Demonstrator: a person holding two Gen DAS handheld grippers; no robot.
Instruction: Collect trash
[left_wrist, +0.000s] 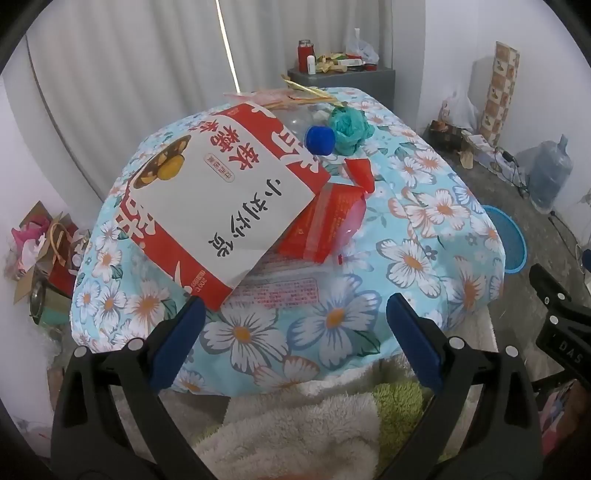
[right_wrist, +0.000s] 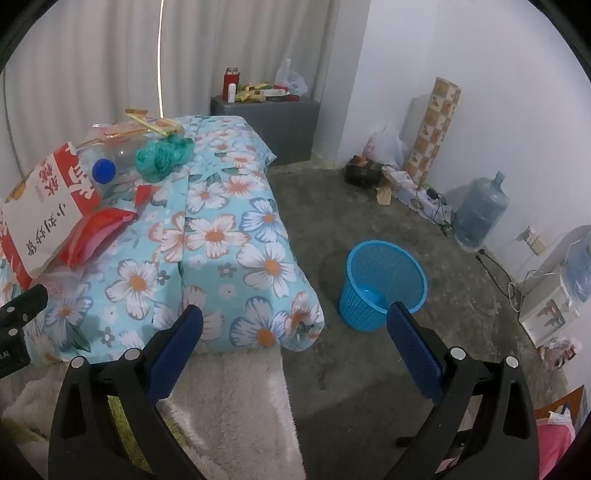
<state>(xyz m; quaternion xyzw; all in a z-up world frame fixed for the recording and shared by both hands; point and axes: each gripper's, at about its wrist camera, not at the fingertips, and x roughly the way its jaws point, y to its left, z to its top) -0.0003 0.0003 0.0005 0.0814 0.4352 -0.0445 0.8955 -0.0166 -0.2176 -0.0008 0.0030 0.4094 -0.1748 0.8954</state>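
While both hand-held tools hover with their jaws spread wide and nothing between them, the trash sits untouched on a floral quilt (left_wrist: 406, 258) folded into a raised block. The left gripper (left_wrist: 295, 317) points down at the quilt's near edge; the right gripper (right_wrist: 295, 325) aims past the quilt's right corner toward the floor. The pile lies along the quilt's far left side: a large red and white paper bag (left_wrist: 207, 206), a red wrapper (left_wrist: 325, 225) partly tucked under it, a clear bottle with a blue cap (left_wrist: 320, 139), a crumpled green plastic bag (left_wrist: 349, 127), and yellow wrappers (left_wrist: 306, 90) at the far edge. A blue mesh bin (right_wrist: 384, 284) stands on the concrete floor, well apart from the quilt's right edge. Likely risks: the paper bag overlaps other pieces, so lifting it may drag them off the soft, sloping quilt; the bottle could roll; light wrappers might miss the bin.
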